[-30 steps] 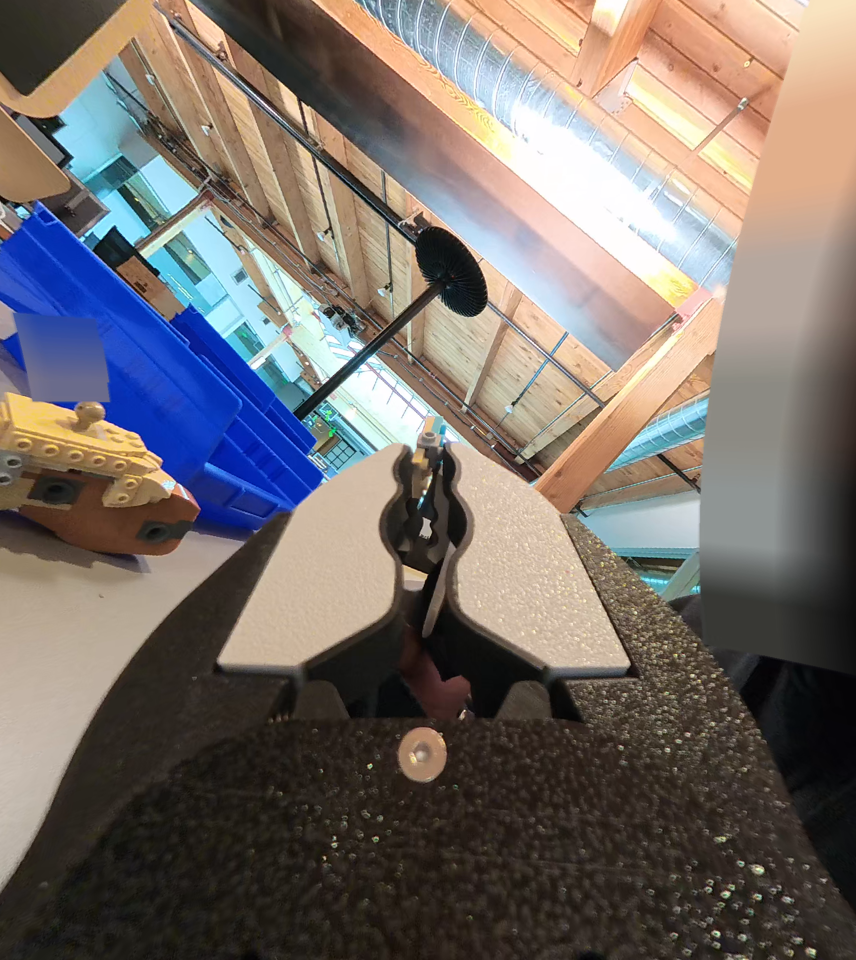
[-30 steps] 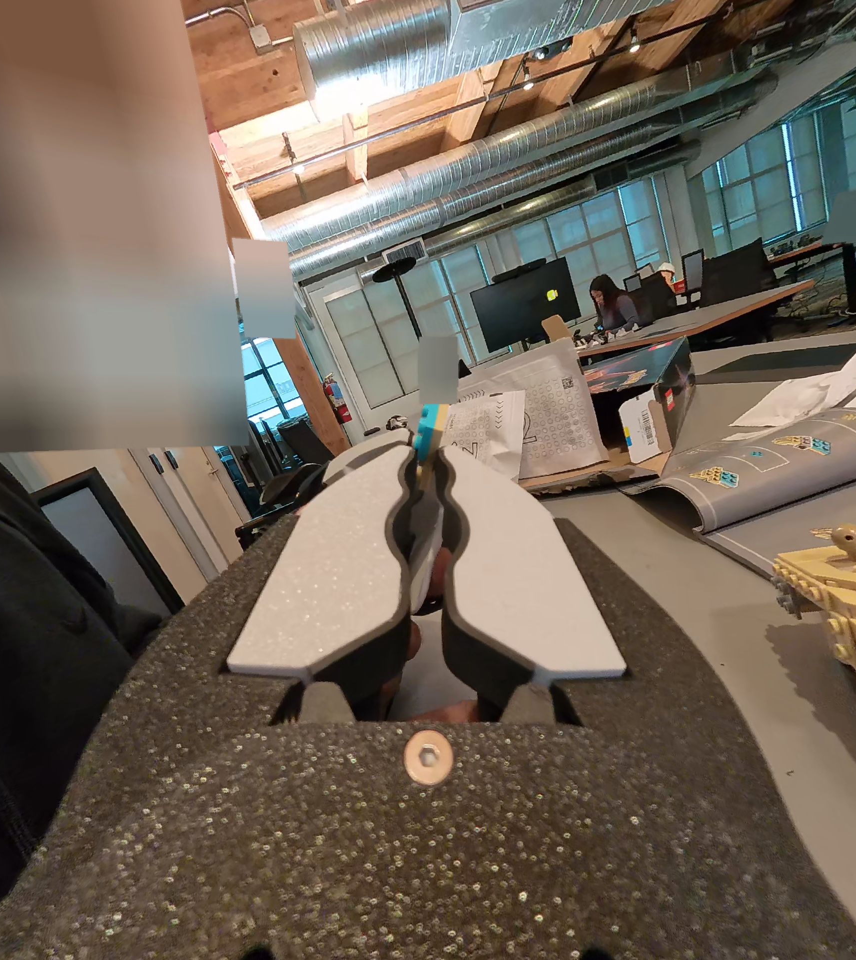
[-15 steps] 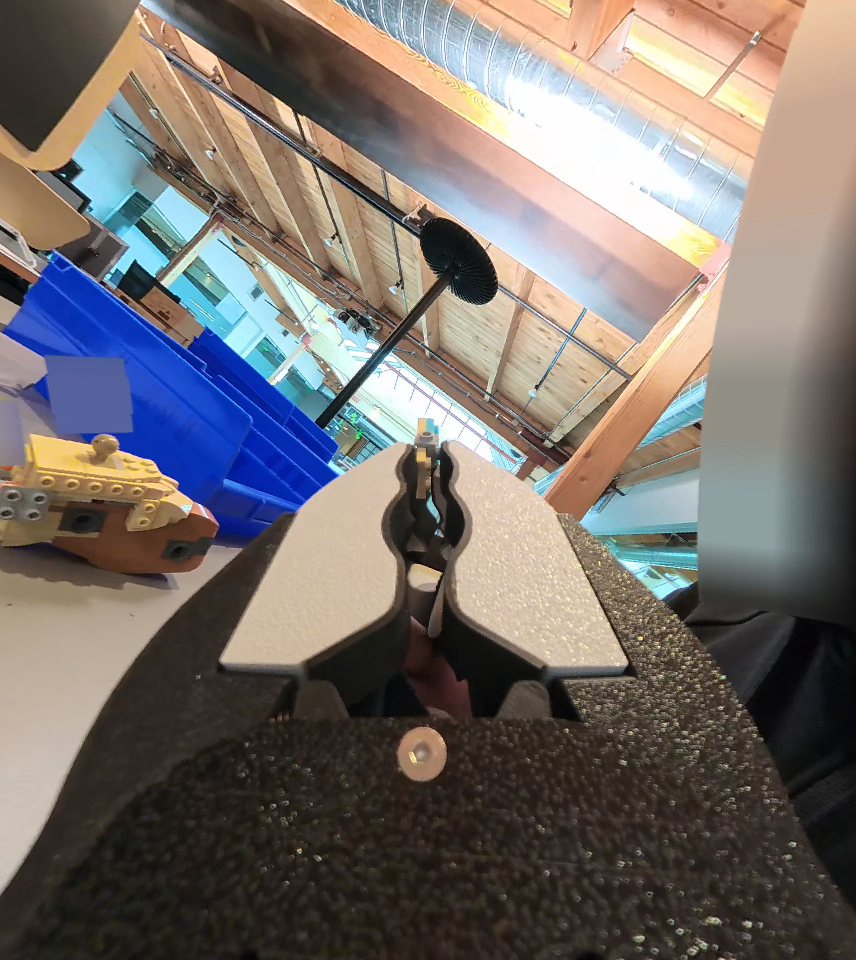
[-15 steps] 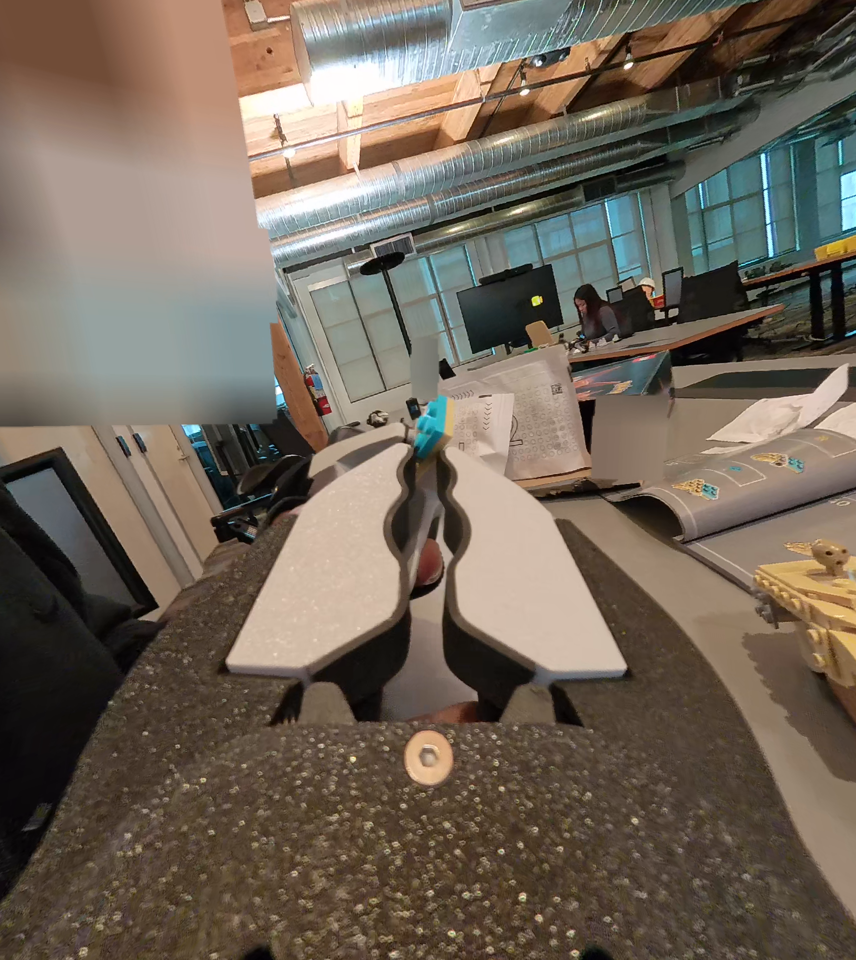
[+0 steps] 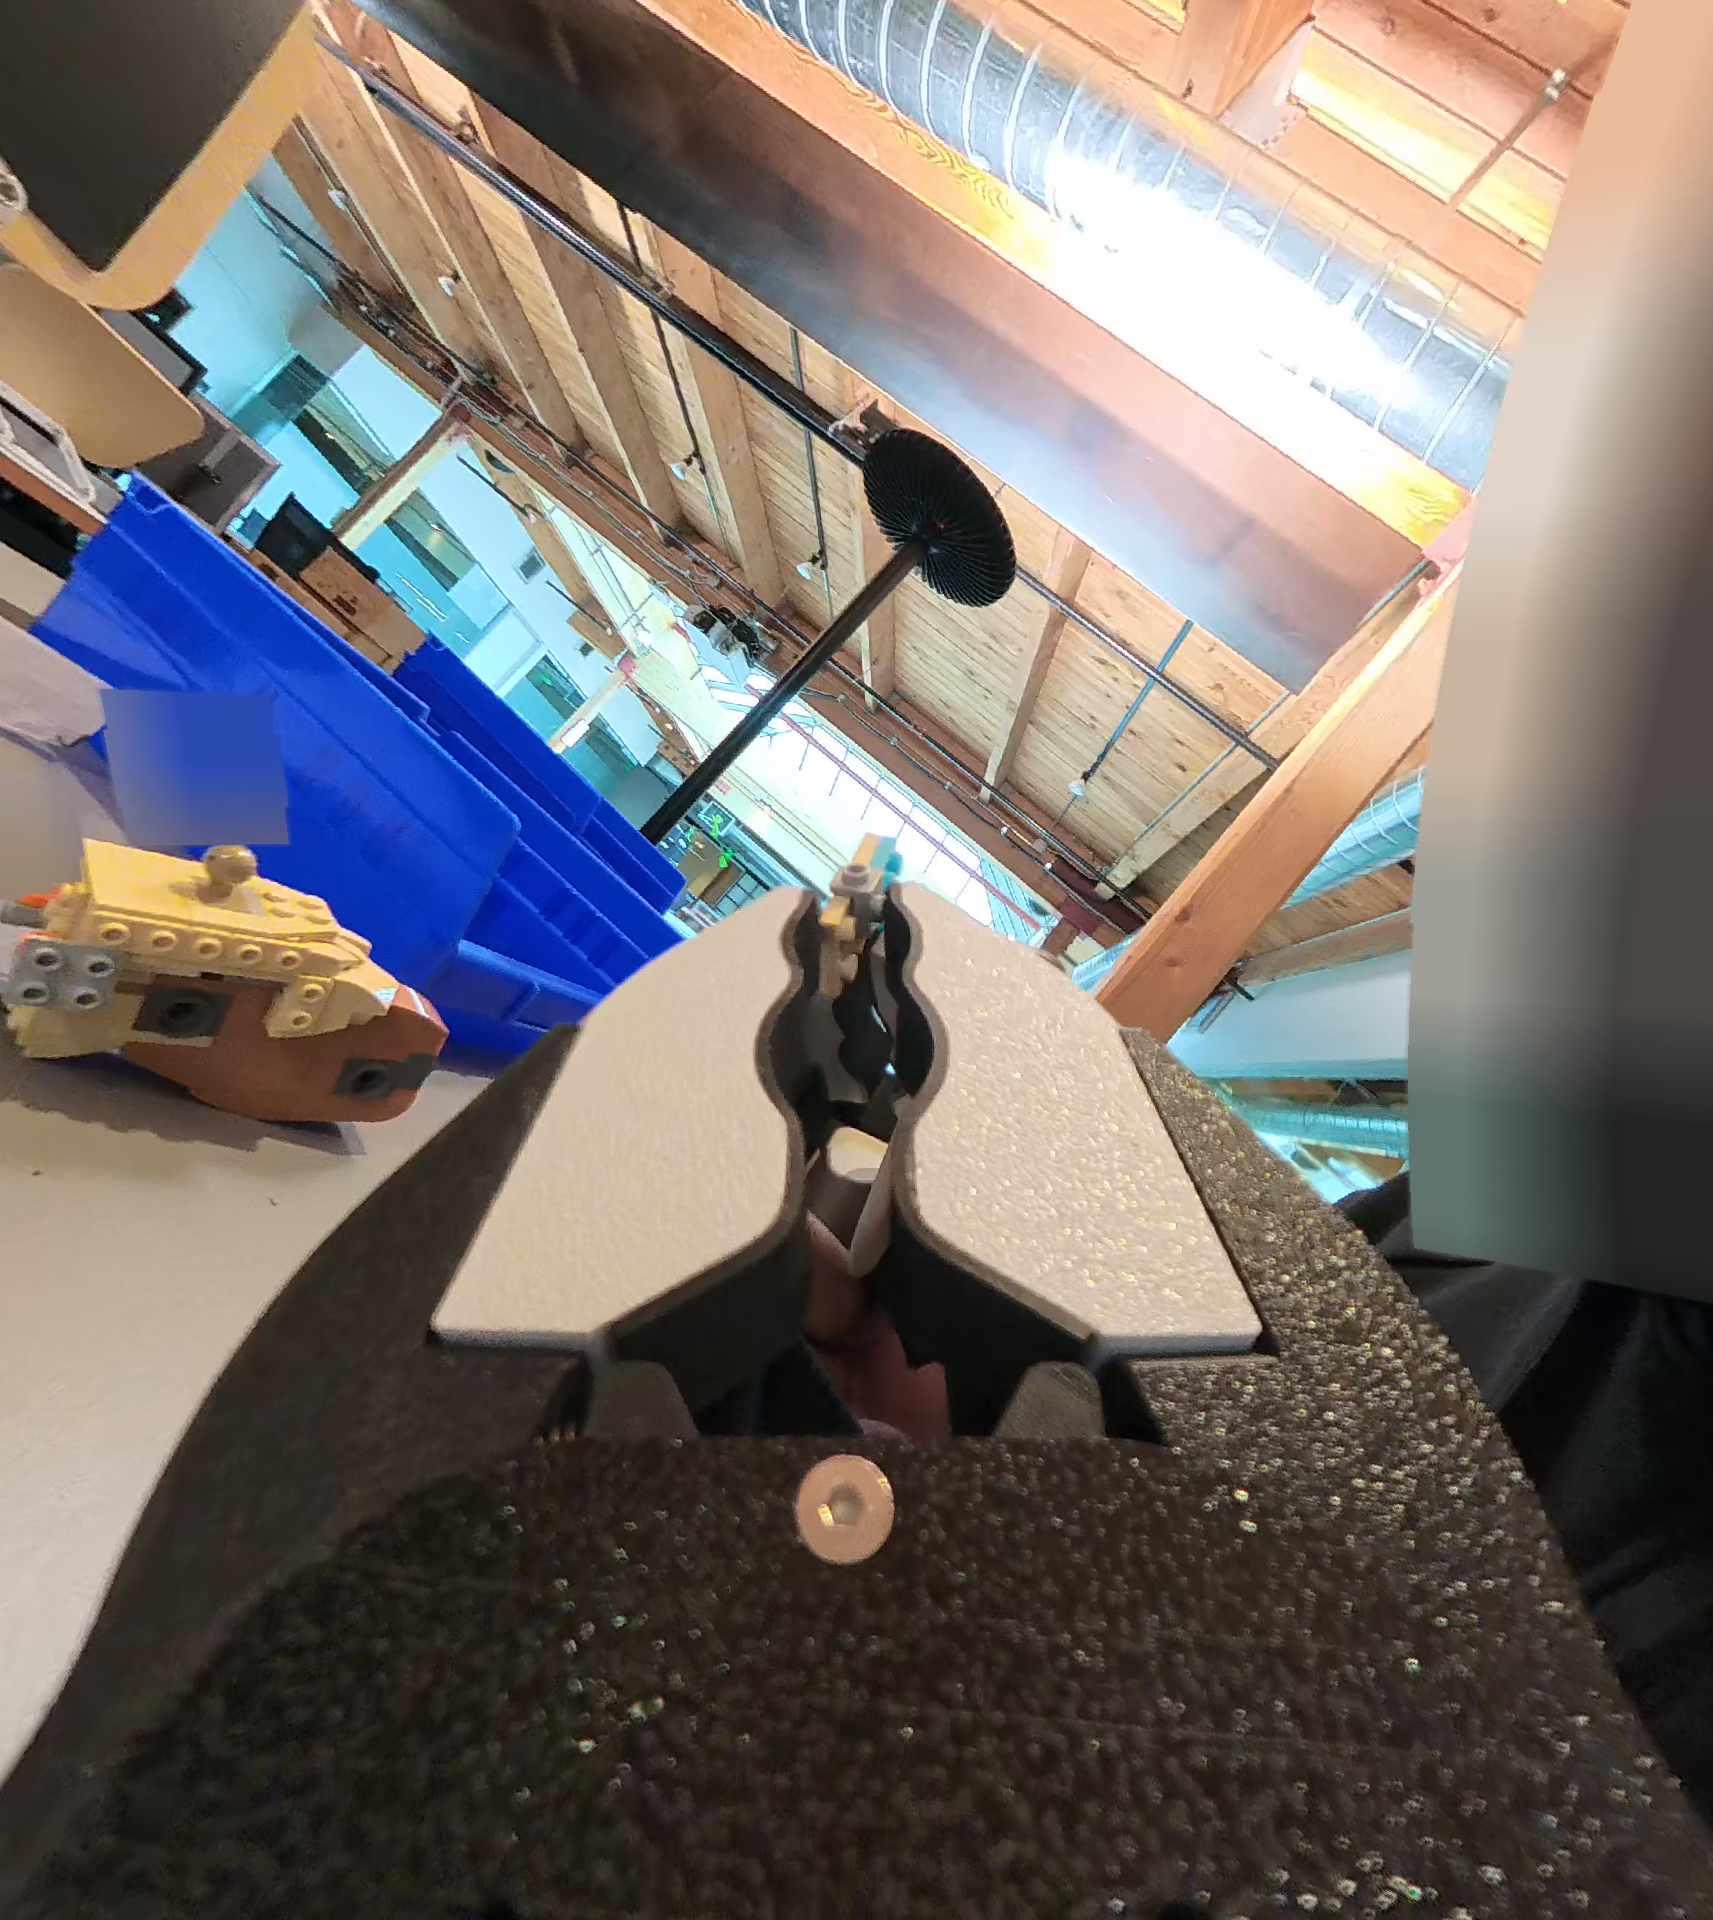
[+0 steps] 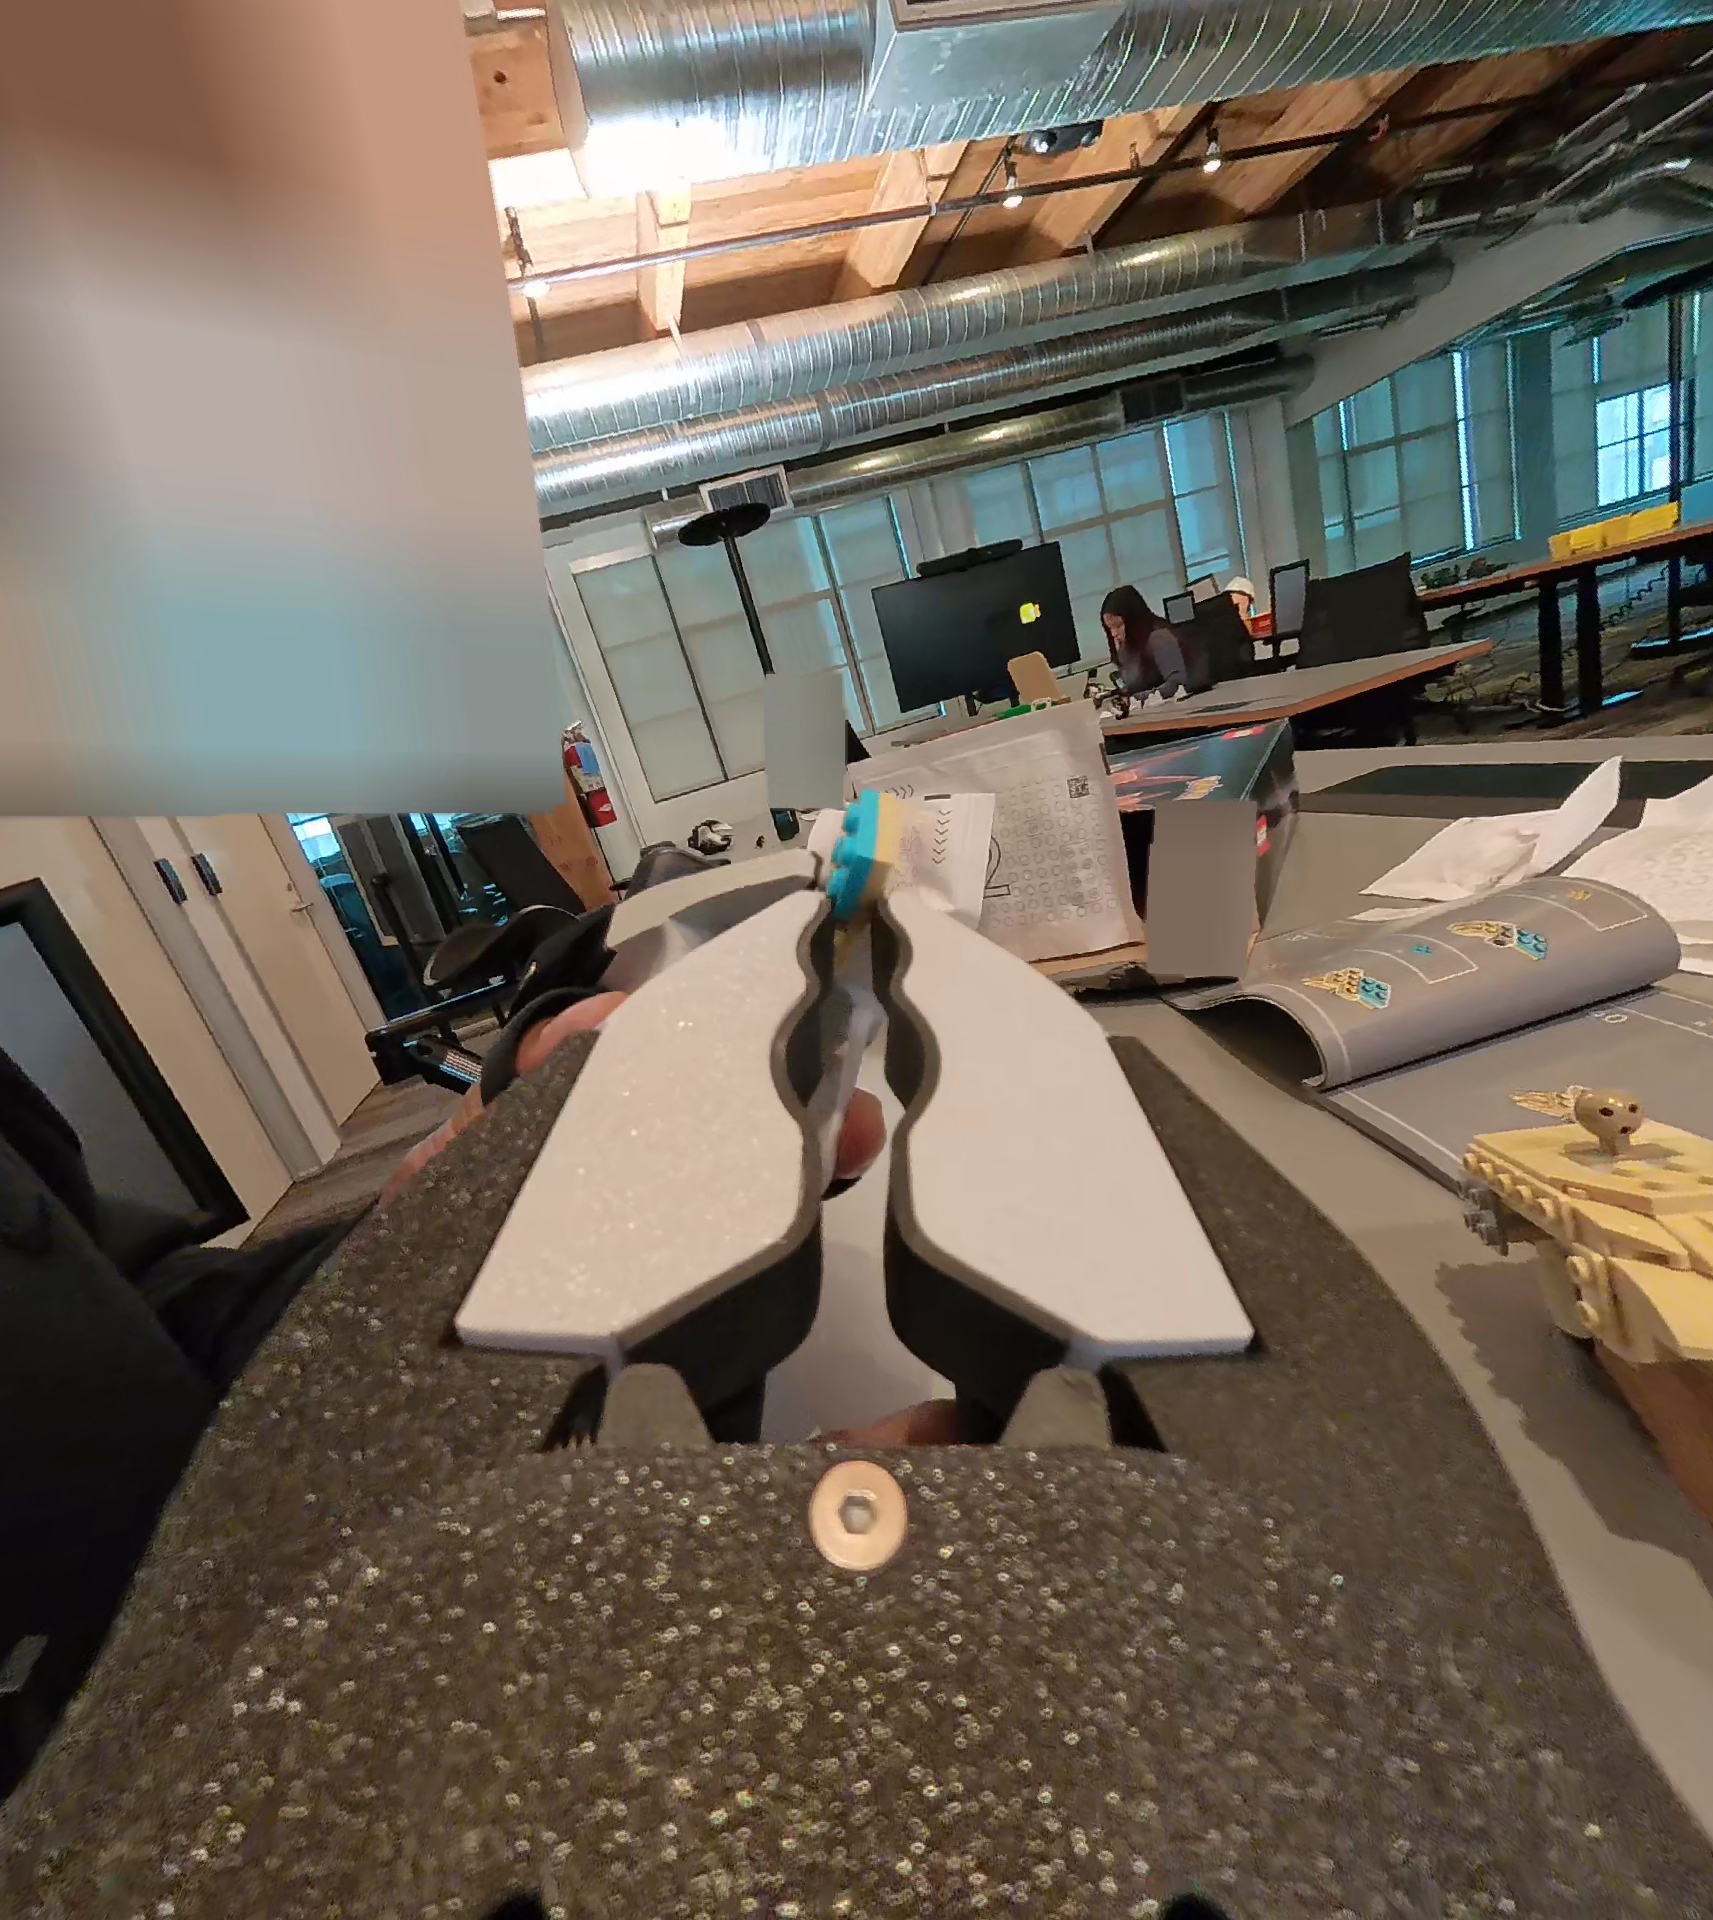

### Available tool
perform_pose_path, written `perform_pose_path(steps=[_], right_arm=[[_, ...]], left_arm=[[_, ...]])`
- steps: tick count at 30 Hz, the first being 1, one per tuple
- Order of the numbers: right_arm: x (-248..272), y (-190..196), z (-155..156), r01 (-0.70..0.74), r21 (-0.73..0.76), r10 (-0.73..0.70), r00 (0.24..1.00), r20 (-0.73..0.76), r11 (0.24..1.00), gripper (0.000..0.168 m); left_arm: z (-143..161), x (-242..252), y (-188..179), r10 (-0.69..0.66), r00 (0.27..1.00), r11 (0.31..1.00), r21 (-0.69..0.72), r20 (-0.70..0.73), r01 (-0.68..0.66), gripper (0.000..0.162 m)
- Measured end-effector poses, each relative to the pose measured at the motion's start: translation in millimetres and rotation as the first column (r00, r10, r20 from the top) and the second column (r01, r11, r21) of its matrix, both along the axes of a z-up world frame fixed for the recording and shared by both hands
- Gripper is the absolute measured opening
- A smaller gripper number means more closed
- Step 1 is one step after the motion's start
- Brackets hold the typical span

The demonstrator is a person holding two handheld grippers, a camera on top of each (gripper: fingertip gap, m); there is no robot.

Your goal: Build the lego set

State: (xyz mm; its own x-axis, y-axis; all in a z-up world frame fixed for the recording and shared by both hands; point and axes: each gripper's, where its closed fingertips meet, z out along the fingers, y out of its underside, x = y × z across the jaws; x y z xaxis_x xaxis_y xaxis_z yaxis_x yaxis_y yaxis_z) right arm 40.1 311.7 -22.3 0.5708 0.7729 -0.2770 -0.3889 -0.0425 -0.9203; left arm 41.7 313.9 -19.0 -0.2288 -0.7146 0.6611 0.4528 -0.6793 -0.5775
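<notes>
The left gripper (image 5: pixel 857 909) is closed on a small tan-and-grey Lego piece (image 5: pixel 847 904), and the right gripper (image 6: pixel 857 899) pinches a teal-and-yellow Lego piece (image 6: pixel 857 852). Both are raised above the grey table (image 6: pixel 1403 1299), where the tan-and-brown Lego ship (image 5: pixel 208 987) rests.

Above me, wood ceiling planks (image 5: pixel 727 343) and silver ducts (image 6: pixel 935 353) fill the upper frame. I see tall windows (image 6: pixel 1091 520) mid-frame, a dark monitor (image 6: pixel 977 629) before them, long desks (image 6: pixel 1351 675) at right.
</notes>
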Motion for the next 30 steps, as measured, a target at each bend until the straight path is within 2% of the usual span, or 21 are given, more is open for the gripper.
perform_pose_path(steps=[7, 14, 30], right_arm=[[2.3, 1.6, 1.5, 0.018, 0.004, -0.018, 1.000, -0.016, 1.000, 0.006], [-1.1, -0.2, 0.7, 0.044, 0.040, -0.046, 0.998, 0.038, 0.998, 0.006], [-5.6, -2.4, 1.0, 0.053, 0.069, -0.059, 0.994, 0.095, 0.996, 0.010]], left_arm=[[-2.2, 2.2, 0.4, -0.009, 1.000, 0.999, -0.040, 0.007, 0.009, 0.013], [-0.8, 1.1, -0.3, -0.026, 0.999, 0.998, -0.054, 0.043, 0.028, 0.014], [4.7, -5.6, -4.7, 0.007, 0.999, 0.999, 0.050, 0.046, -0.009, 0.007]])
